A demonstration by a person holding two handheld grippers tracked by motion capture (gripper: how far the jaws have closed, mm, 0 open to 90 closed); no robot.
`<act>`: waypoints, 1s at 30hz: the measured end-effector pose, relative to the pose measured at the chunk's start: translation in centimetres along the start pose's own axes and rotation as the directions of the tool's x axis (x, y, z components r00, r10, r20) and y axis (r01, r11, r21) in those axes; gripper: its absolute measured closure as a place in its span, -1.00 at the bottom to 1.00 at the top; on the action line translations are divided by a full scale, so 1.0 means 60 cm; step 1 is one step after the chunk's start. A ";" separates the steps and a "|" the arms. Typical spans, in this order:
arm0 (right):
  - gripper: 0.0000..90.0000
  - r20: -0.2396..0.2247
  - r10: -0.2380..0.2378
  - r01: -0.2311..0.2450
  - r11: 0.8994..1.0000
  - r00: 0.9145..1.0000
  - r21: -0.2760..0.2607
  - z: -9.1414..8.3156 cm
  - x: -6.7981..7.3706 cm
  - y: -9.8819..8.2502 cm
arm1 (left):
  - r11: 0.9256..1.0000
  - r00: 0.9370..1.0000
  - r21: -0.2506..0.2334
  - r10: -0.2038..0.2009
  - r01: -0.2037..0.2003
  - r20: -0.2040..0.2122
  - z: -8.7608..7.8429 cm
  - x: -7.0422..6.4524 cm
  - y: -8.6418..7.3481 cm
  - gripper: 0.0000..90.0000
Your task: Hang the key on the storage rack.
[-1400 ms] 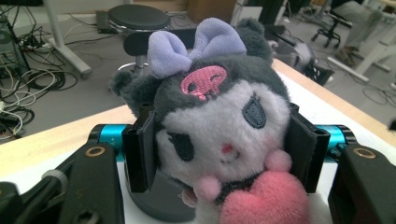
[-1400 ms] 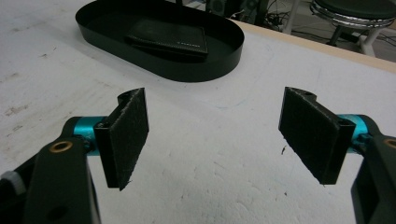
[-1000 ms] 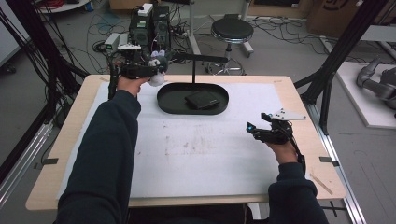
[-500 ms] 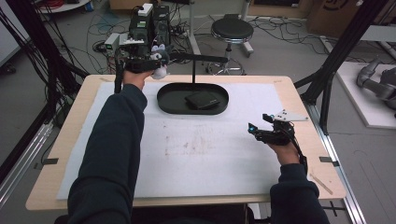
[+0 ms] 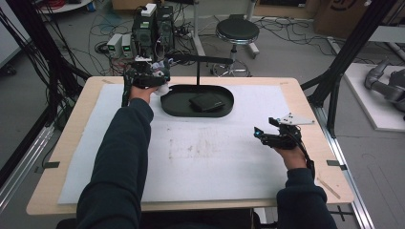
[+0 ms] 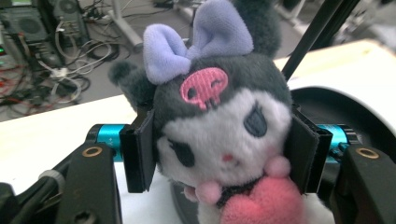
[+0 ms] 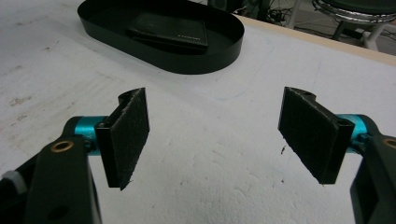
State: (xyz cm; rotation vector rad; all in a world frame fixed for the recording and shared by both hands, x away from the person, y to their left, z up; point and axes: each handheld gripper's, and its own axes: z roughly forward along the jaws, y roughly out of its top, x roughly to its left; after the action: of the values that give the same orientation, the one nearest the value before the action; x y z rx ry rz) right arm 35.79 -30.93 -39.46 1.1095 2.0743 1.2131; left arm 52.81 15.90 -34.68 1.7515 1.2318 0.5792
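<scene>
Left gripper [image 5: 160, 76]: clamped on a small plush doll with grey-black hood, lilac bow and pink heart [image 6: 224, 135], both pads pressing its head.
Doll's place: at the far left end of the black oval tray [image 5: 174, 109], near the tabletop's far edge.
Change: the left hand has come down with the doll toward the tray's left rim.
Tray contents: flat black wallet [image 5: 206, 102].
Right gripper [image 5: 263, 135]: jaws wide apart, holding nothing, unmoved near the tabletop's right edge.
</scene>
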 end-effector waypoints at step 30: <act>-0.44 -0.008 -0.035 0.035 0.999 0.999 0.007 0.003 0.007 -0.004 | 0.999 0.997 -0.038 0.025 -0.022 0.076 -0.055 -0.014 -0.079 -0.40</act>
State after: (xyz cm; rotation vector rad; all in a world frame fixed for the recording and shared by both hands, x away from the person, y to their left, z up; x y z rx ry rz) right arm 35.58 -30.56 -39.73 1.0686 2.0971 1.1963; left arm 47.58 16.94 -37.01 1.7427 1.1425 0.5408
